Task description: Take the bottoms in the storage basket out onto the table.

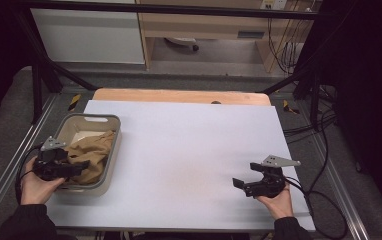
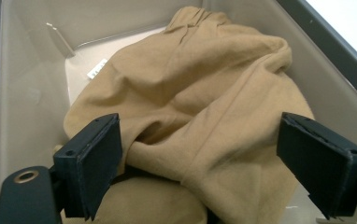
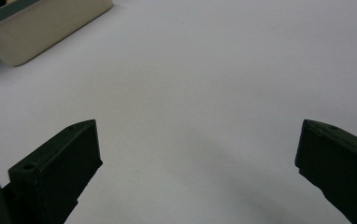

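Note:
A tan cloth point(image 1: 93, 152) lies crumpled in a beige bin point(image 1: 110, 120) at the table's left. My left gripper point(image 1: 81, 166) hovers over the bin's near end, open, its jaws standing wide on either side of a fold of the tan cloth point(image 2: 200, 107) without closing on it. The bin's inner wall point(image 2: 32, 93) rises behind the cloth. My right gripper point(image 1: 239, 184) rests low over the white table cover point(image 1: 189, 150) at the right front, open, with bare cover point(image 3: 200, 116) between its jaws.
A corner of the beige bin point(image 3: 41, 32) lies far off in the right gripper view. A wooden table edge point(image 1: 179, 95) runs along the back. Black frame posts and cables point(image 1: 319, 130) stand at the right side.

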A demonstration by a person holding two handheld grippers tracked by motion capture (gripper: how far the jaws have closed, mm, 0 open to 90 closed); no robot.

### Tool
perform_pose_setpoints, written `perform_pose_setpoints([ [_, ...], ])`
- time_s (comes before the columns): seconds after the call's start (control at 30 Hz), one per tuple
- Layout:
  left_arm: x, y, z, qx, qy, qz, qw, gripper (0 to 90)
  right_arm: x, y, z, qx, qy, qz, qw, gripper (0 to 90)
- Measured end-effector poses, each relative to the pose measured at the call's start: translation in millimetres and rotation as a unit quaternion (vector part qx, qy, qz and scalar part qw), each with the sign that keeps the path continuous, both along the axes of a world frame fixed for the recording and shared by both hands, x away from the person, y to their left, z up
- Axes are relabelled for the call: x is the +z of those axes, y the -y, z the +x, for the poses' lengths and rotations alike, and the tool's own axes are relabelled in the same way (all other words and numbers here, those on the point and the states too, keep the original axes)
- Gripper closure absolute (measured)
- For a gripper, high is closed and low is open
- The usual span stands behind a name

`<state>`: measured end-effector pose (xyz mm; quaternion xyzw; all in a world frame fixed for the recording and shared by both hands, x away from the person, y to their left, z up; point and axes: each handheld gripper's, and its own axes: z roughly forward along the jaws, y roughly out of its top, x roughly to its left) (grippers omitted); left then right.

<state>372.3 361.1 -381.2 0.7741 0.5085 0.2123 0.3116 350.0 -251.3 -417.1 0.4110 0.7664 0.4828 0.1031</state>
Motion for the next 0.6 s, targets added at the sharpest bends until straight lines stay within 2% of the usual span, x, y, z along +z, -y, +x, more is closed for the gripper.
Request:
perform_pose_setpoints([
  [0.1, -2.5, -0.4, 0.5, 0.005, -0.006, 0.007, 0.9999, 14.9, 0.0, 0.0, 0.0, 0.0, 0.002, 0.001, 1.0, 0.7],
  [0.23, -7.2, -1.4, 1.7, 0.008, -0.011, 0.005, 0.9999, 14.9, 0.1, 0.1, 0.0, 0.0, 0.002, 0.0, 1.0, 0.6],
  [0.6, -8.8, -1.0, 2.4, 0.011, -0.019, 0.015, 0.9997, 19.9, 0.0, 0.0, 0.0, 0.0, 0.0, 0.0, 1.0, 0.6],
])
